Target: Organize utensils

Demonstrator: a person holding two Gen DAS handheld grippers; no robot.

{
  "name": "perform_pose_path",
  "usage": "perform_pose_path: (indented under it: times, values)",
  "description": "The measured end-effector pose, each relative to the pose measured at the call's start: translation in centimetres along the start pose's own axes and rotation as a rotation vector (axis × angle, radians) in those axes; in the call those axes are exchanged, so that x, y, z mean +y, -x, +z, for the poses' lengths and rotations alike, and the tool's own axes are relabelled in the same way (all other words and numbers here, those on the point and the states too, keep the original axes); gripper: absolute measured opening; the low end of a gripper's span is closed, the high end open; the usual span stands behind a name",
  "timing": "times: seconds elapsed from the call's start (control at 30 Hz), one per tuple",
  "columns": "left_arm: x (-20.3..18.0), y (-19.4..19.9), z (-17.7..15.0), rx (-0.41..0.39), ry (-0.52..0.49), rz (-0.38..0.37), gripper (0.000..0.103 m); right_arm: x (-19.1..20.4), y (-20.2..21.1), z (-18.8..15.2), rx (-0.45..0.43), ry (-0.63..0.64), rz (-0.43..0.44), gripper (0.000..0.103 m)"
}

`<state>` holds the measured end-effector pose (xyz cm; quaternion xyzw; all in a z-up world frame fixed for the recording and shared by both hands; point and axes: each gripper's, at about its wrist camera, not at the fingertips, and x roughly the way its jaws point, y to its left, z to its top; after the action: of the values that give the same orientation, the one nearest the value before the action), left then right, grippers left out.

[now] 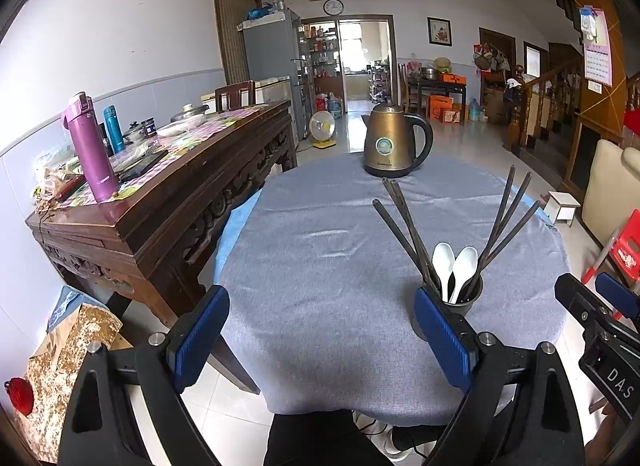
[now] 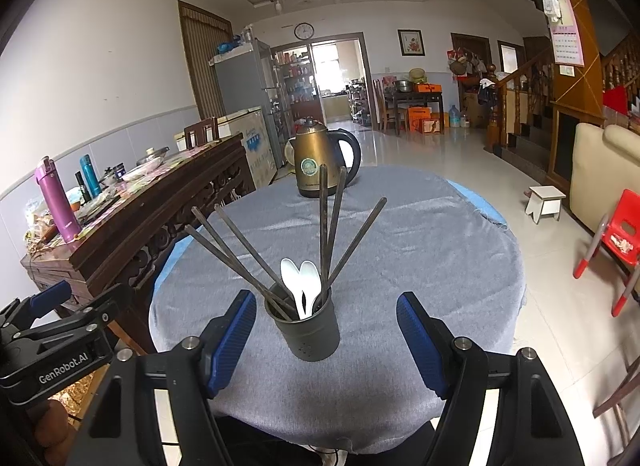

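Observation:
A dark grey utensil cup [image 2: 308, 332] stands on the round table's grey cloth [image 2: 420, 250]. It holds several dark chopsticks [image 2: 324, 225] fanned outward and two white spoons [image 2: 300, 286]. My right gripper [image 2: 326, 330] is open, its blue pads either side of the cup and a little nearer than it, not touching. In the left wrist view the cup [image 1: 466, 302] sits just beyond the right pad of my left gripper [image 1: 320, 322], which is open and empty over the cloth. The chopsticks [image 1: 508, 217] and spoons [image 1: 456, 266] show there too.
A bronze electric kettle [image 1: 394, 143] stands at the table's far side. A carved wooden sideboard [image 1: 168, 201] with a purple flask [image 1: 90, 149] and clutter is at the left. A red chair [image 2: 616, 242] and white stool [image 2: 546, 201] are at the right.

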<state>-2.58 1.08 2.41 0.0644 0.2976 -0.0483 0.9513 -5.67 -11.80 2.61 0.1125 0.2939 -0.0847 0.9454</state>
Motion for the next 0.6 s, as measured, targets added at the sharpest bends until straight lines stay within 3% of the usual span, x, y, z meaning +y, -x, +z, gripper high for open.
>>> perform_pose_path:
  times: [0.6]
  values:
    - [0.35,0.15,-0.18,0.002,0.008,0.002,0.094,0.19,0.0,0.33,0.018,0.025,-0.025,0.076]
